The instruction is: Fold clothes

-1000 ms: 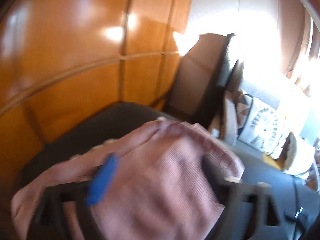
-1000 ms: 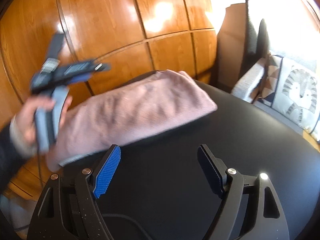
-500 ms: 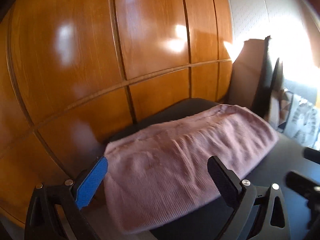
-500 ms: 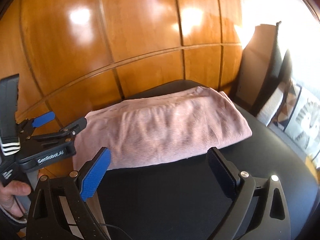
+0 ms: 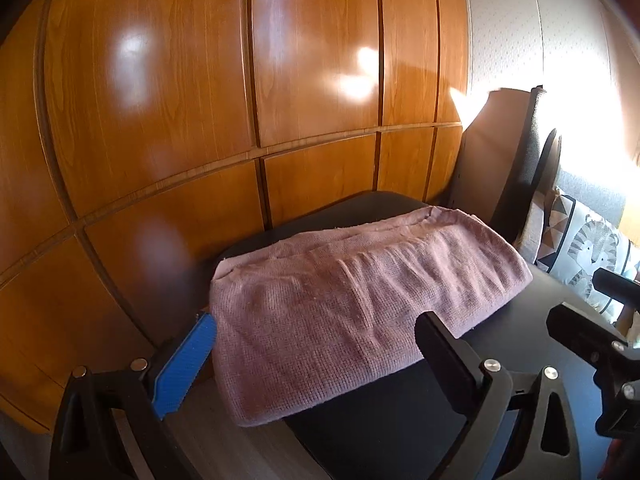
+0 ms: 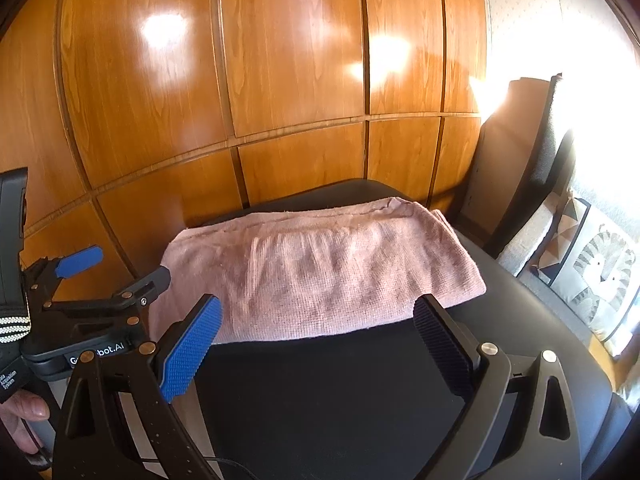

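Glossy wooden panels (image 6: 280,80) fill the upper frame behind a black table (image 6: 340,392). A folded pink cloth (image 6: 320,272) lies at mid-frame along the table's far edge. At the bottom, the left gripper (image 5: 316,354) and right gripper (image 6: 316,346) both gape wide, holding nothing

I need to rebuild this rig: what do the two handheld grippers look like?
Both are black frames with silver screws. The right gripper has one blue textured pad and one dark ribbed pad. The left gripper matches, carries white lettering and a black-and-white striped strap.
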Tool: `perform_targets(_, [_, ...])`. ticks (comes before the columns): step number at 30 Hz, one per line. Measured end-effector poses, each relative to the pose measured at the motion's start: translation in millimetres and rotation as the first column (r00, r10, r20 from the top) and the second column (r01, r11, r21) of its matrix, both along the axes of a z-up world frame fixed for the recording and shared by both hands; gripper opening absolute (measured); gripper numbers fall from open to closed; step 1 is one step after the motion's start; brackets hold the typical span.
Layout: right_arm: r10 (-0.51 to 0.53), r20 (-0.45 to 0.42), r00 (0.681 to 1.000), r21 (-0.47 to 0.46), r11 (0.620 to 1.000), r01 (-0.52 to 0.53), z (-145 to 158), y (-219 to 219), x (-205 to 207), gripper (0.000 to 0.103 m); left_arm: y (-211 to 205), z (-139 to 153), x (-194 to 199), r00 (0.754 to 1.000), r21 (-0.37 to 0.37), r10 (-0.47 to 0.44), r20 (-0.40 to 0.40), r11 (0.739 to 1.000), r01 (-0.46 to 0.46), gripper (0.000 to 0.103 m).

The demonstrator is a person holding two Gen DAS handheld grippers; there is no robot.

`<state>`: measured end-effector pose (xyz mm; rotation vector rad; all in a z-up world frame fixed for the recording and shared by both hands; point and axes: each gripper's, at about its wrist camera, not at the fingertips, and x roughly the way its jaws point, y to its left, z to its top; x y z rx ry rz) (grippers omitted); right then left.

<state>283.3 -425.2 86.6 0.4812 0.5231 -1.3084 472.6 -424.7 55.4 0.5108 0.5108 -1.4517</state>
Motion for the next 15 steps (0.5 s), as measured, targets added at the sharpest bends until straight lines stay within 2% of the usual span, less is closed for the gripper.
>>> perform_targets(15, [-0.005, -0.012, 1.0, 0.008, 1.0, 0.006, 0.2, -13.0, -5.8, 0.099, -1.7, -1.1, 5.9, 0.999, 0.023, 0.036, -0.011, 0.999, -0.035, 0.102])
